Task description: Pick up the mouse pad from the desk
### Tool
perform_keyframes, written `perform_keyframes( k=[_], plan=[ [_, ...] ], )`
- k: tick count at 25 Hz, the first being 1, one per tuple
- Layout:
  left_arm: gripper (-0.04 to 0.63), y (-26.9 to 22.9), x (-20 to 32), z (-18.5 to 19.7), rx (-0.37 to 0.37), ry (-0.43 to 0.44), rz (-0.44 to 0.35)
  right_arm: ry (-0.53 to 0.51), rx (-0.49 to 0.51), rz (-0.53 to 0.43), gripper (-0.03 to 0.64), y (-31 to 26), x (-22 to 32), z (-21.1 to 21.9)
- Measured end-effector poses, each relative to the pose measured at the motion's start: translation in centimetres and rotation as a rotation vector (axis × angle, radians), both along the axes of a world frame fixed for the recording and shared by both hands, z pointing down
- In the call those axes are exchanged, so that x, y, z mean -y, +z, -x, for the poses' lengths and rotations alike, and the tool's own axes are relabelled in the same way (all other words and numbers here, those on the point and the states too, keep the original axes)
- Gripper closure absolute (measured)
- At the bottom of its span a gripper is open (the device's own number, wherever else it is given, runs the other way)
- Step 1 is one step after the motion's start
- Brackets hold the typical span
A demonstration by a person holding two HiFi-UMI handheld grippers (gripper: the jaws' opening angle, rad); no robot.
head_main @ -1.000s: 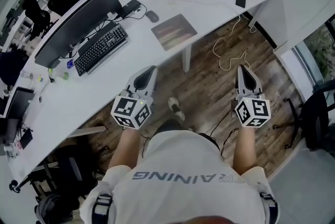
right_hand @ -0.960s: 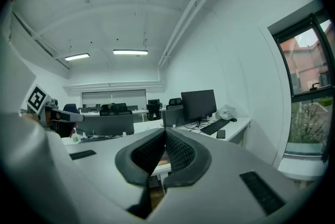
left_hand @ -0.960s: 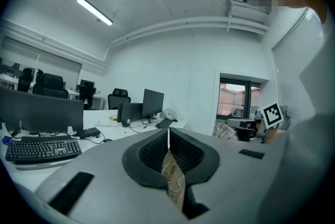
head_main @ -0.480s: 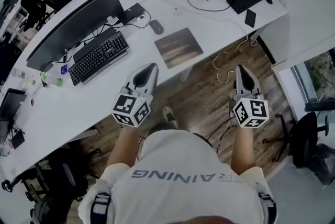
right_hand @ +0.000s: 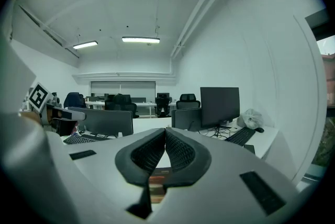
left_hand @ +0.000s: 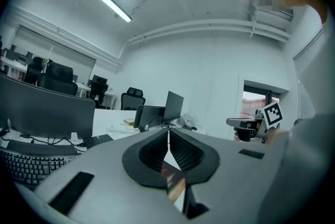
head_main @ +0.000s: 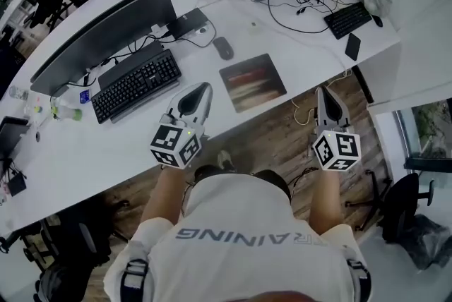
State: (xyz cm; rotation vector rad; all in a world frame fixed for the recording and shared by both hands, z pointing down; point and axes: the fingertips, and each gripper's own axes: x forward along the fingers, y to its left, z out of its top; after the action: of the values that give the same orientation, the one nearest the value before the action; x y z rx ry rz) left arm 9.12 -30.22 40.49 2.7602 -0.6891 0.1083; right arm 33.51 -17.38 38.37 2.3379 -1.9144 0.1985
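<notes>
Left claw (head_main: 204, 87) pressed together, empty, right claw (head_main: 321, 91) likewise closed, mouse pad (head_main: 252, 82) flat on desk (head_main: 106, 145) ahead

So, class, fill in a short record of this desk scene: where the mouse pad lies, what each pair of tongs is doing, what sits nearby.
mouse pad: flat on the desk, near its front edge, untouched
left tongs: shut, empty, apart from the pad
right tongs: shut, empty, apart from the pad
mouse: just beyond the pad
keyboard: left of the pad

White lettered T-shirt (head_main: 240, 223); grey hand-held grippers (head_main: 206, 86) (head_main: 321, 89) carry black-and-white marker cubes (head_main: 176, 145) (head_main: 336, 150).
</notes>
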Motion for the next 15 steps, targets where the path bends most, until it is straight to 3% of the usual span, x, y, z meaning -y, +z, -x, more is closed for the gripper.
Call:
perform_keyframes(
  k=[15],
  plan=[
    [0.558,2.2,3.6,-2.0,0.054,-0.072,0.036,-0.11,0.051,0.122,0.592,6.0,7.7,-2.0]
  ],
)
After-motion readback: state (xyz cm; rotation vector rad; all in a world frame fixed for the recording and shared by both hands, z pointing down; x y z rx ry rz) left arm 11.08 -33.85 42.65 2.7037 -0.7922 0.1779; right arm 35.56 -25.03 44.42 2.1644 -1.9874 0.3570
